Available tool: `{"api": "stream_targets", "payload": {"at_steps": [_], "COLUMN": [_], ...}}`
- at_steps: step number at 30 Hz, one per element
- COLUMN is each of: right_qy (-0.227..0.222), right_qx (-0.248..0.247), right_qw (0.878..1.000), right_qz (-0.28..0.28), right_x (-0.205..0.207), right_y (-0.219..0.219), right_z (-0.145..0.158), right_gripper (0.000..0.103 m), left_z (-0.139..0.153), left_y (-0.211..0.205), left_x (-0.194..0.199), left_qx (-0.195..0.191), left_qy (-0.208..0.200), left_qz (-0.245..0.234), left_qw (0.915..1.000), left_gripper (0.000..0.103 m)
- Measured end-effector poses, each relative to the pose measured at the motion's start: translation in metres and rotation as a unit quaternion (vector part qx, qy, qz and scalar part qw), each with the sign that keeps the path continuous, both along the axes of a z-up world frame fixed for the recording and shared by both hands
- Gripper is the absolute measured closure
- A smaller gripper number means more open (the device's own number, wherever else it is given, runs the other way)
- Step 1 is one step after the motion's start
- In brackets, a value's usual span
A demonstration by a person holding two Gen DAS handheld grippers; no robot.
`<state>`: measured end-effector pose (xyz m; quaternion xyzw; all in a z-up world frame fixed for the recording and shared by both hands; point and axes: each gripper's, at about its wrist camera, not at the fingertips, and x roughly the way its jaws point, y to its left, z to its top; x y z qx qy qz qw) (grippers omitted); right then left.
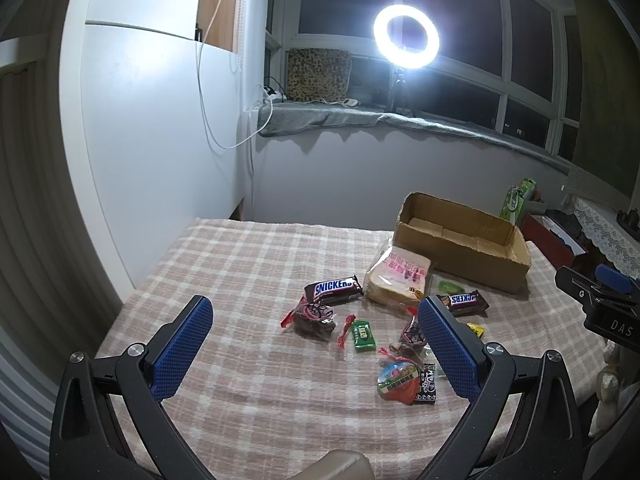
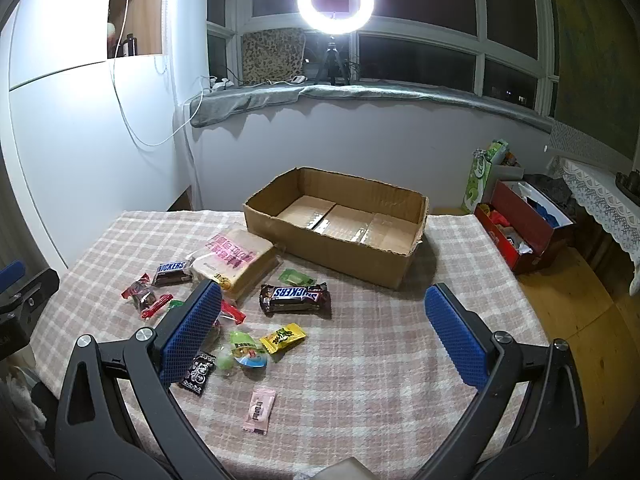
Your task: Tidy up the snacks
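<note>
Hovering over scattered snacks, both my grippers gaped wide, holding nothing.
Crowded wrappers near the bread bag (image 2: pixel 236 264) risked a double grab by my right gripper (image 2: pixel 322 332); my left gripper (image 1: pixel 316 344) hung likewise over the checked cloth (image 1: pixel 240 264).

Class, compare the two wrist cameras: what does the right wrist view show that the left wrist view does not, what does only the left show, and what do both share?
Only the right wrist view shows the pink sachet lying nearest the camera, and the red box beside the table with its contents in sight.

Only the left wrist view shows the green candy bar whole.

Both show the empty cardboard box, the bread bag, two Snickers bars, the ring light, and open grippers holding nothing: left gripper, right gripper.
</note>
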<state>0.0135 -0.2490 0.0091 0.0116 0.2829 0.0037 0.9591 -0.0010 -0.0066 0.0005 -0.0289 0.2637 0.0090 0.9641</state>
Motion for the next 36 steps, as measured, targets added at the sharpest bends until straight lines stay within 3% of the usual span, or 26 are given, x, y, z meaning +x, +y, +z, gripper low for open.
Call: {"api": "stream_targets", "payload": {"at_steps": [36], "right_qy": [0.006], "right_qx": [-0.001], "right_qw": [1.000], "right_qz": [0.003], "right_x": [-0.0001], "right_y": [0.0025], "right_z": [-0.0037], "right_gripper": [0.000], "left_z": [0.0007], "left_y": [-0.0009], "left_x": [-0.0012], "left_qx": [-0.004], "left_qy": [0.002], "left_qz": [-0.011], "left_qw": [0.9999], "left_gripper": [0.001]}}
